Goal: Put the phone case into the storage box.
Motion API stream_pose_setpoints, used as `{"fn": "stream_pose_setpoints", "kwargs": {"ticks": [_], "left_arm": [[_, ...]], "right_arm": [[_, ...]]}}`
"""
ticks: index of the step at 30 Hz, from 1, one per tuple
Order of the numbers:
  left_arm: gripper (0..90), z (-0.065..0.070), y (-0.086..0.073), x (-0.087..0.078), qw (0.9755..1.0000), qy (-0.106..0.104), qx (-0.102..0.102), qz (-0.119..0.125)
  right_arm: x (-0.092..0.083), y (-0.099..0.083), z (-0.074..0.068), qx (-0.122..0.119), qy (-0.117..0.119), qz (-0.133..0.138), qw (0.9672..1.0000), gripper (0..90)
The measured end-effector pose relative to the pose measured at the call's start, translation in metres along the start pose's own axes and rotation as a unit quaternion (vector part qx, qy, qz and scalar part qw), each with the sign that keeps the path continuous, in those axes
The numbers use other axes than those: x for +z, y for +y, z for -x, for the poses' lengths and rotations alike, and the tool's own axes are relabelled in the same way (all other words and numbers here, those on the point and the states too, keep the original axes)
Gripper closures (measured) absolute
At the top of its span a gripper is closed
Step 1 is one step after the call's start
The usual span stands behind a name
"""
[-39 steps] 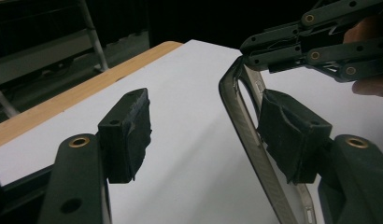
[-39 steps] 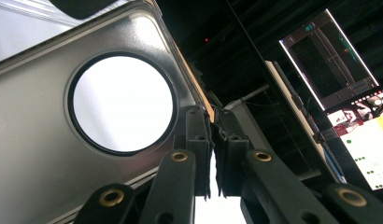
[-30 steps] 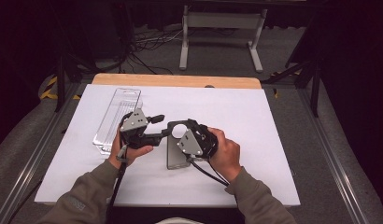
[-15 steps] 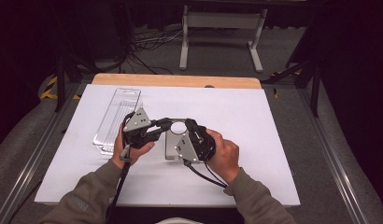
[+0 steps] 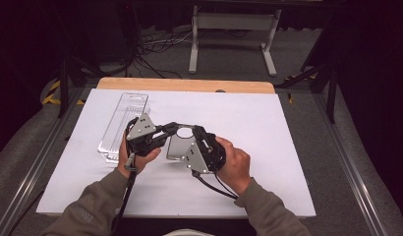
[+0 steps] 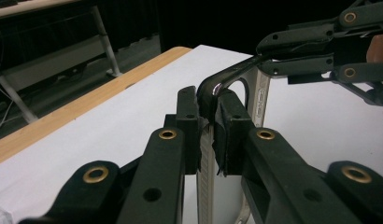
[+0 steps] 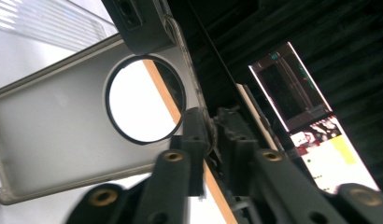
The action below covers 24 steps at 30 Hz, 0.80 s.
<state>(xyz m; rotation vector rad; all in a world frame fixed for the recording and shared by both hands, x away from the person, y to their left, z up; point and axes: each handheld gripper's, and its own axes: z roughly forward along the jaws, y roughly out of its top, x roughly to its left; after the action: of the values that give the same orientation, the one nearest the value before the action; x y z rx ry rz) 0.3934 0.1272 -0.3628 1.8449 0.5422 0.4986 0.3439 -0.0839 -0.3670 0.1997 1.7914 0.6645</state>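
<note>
Left tongs [image 6: 206, 123]: jaws closed on the upper edge of the translucent grey phone case with a round camera opening [image 5: 182, 146], close to the dark-rimmed hole (seen in the left gripper view); also seen in the high view [image 5: 166, 129].
Right tongs [image 7: 212, 128]: jaws clamped on the same case's rim, just beside the round opening; in the high view [image 5: 197, 132] they meet the case from the opposite side.
Phone case: held between both tongs near mid-bench, tilted; whether its lower edge touches the surface cannot be told.
Left hand [image 5: 135, 155]: wrapped around the left gripper's body, grey sleeve coming in from the bottom edge.
Right hand [image 5: 234, 162]: gripping the right gripper, with a black cable trailing toward the person.
Clear plastic packaging tray, long and rectangular [image 5: 123, 125]: lying flat just left of the left hand.
Bench [image 5: 268, 128]: white sheet covering, with a wooden strip showing along the far edge.
</note>
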Motion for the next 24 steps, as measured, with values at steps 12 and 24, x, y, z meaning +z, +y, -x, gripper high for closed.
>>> {"fn": "stream_pose_setpoints", "kwargs": {"ticks": [12,24], "left_arm": [[81.7,-0.010,-0.003,-0.010,0.9997,0.006,-0.016,0.017],[81.7,-0.016,-0.005,-0.024,0.9993,0.014,-0.020,0.029]], "right_arm": [[-0.002,-0.011,0.010,0.092,0.063,0.027,0.9934,65.1],[-0.001,-0.028,0.013,0.157,0.116,0.042,0.9799,43.3]]}}
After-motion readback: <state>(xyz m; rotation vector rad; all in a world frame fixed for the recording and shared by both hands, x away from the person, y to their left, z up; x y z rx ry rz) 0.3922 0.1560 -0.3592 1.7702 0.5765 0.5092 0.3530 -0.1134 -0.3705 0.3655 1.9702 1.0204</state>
